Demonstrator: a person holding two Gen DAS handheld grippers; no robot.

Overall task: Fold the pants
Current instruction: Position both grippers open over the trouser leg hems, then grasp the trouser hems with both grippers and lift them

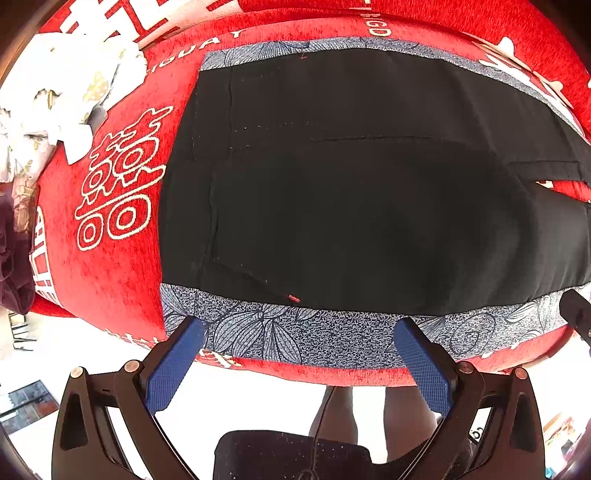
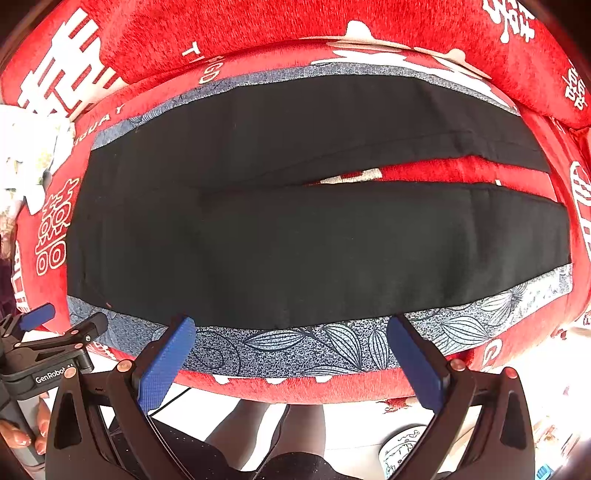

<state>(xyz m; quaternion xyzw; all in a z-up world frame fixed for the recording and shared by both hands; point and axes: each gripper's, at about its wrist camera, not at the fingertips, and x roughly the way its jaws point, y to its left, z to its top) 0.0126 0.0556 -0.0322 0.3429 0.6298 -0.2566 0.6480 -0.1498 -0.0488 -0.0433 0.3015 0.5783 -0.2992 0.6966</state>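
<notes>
Black pants [image 1: 351, 192] lie flat on a red sofa seat, with a blue-grey leaf-print strip [image 1: 295, 336] along each outer side. The waist is at the left, and the two legs run to the right with a red gap between them [image 2: 424, 171]. My left gripper [image 1: 299, 332] is open and empty, hovering over the near printed edge by the waist. My right gripper [image 2: 291, 332] is open and empty, over the near printed edge [image 2: 303, 347] further along the leg. The pants [image 2: 295, 240] fill the right wrist view. The left gripper also shows there at lower left [image 2: 62, 325].
The red sofa cover [image 1: 122, 258] carries white characters, and its back cushion [image 2: 258, 33] rises behind the pants. A crumpled white floral cloth [image 1: 55, 99] lies at the left end of the seat. The person's legs [image 2: 266, 424] stand on a pale floor below the front edge.
</notes>
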